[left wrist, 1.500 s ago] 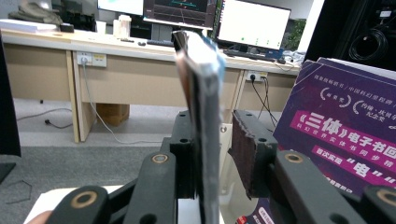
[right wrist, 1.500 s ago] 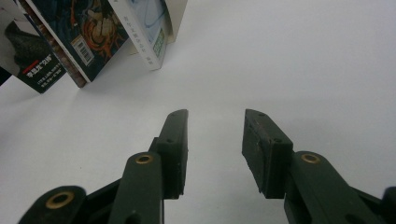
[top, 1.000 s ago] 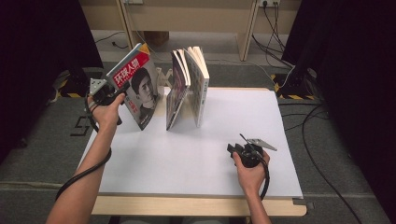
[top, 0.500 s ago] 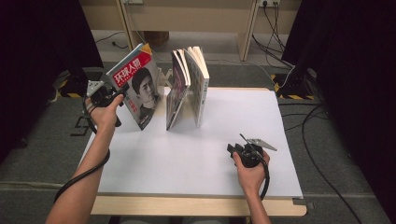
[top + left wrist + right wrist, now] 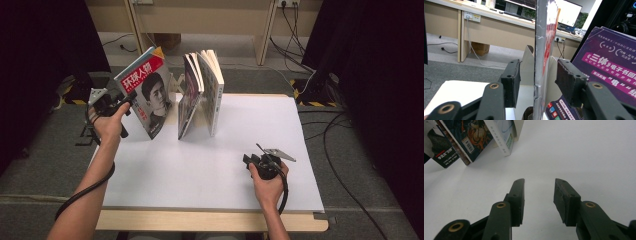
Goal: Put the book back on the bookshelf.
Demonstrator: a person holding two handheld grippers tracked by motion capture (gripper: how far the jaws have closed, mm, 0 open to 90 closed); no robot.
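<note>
A magazine (image 5: 147,95) with a face on its red and white cover stands tilted at the table's left rear. My left gripper (image 5: 129,98) is at its left edge. In the left gripper view the magazine's edge (image 5: 541,37) runs upright between the jaws of my left gripper (image 5: 539,75), with a gap on each side. Those jaws have just been opening and the pads are off the paper. My right gripper (image 5: 250,161) rests low over the white table near the front right. Its jaws (image 5: 537,195) are open with nothing between them.
Two books (image 5: 202,92) stand leaning together right of the magazine; the near one's purple cover (image 5: 609,67) is close to my left gripper. A white bookend (image 5: 529,62) stands behind the magazine. The white tabletop (image 5: 225,170) spreads ahead of my right gripper. Cables lie on the floor.
The left hand has eased slightly back from the magazine, which stays leaning where it was. The books and the right hand have not moved.
</note>
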